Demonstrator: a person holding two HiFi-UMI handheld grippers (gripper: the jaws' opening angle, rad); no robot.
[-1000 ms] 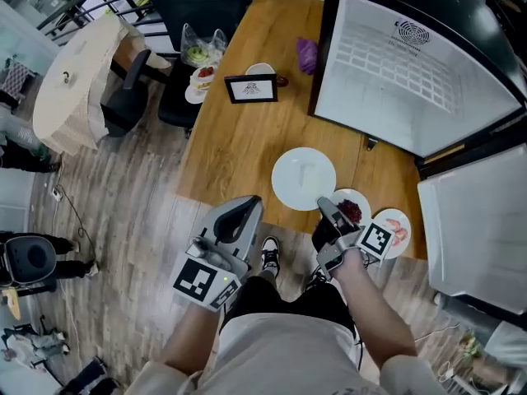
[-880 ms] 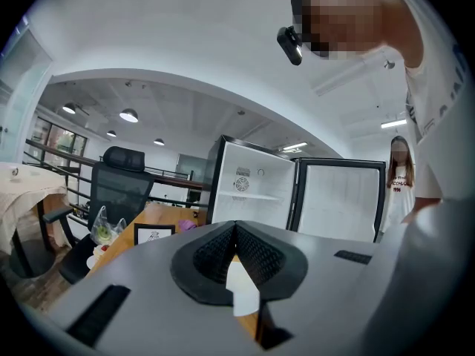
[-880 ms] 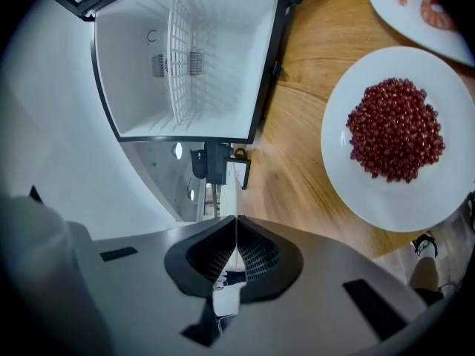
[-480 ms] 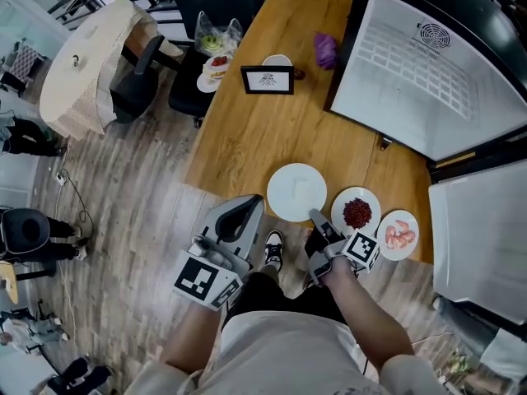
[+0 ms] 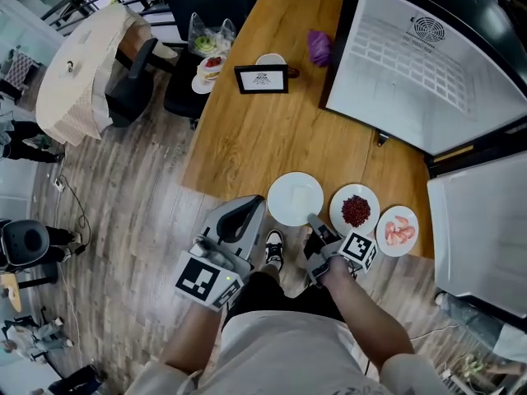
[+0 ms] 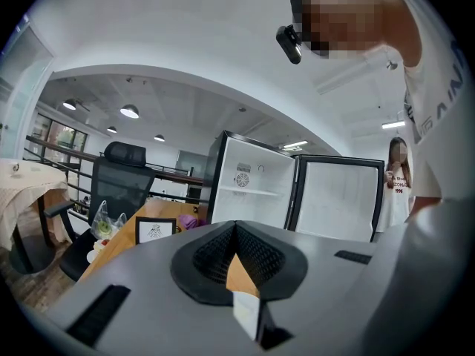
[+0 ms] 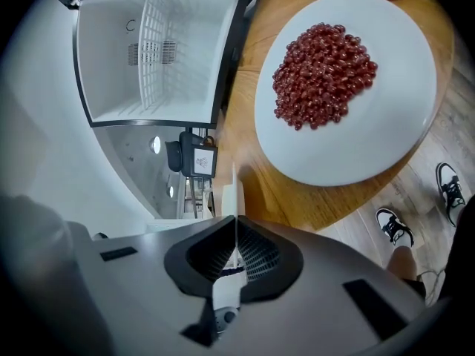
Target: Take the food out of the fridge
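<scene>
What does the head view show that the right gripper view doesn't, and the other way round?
Only the head view: the left gripper and the purple item. Only the right gripper view: ceiling lamps, and a close look at the right gripper, its jaws shut on the rim of the white plate, seen edge-on. Both: that white plate, the bean plate, the open fridge, the frame, the table and a shoe.

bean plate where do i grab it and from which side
Grip the bean plate by its rim nearest the table edge, from the person's side, one jaw over, one under: it lies flat and that rim seems to overhang.
</scene>
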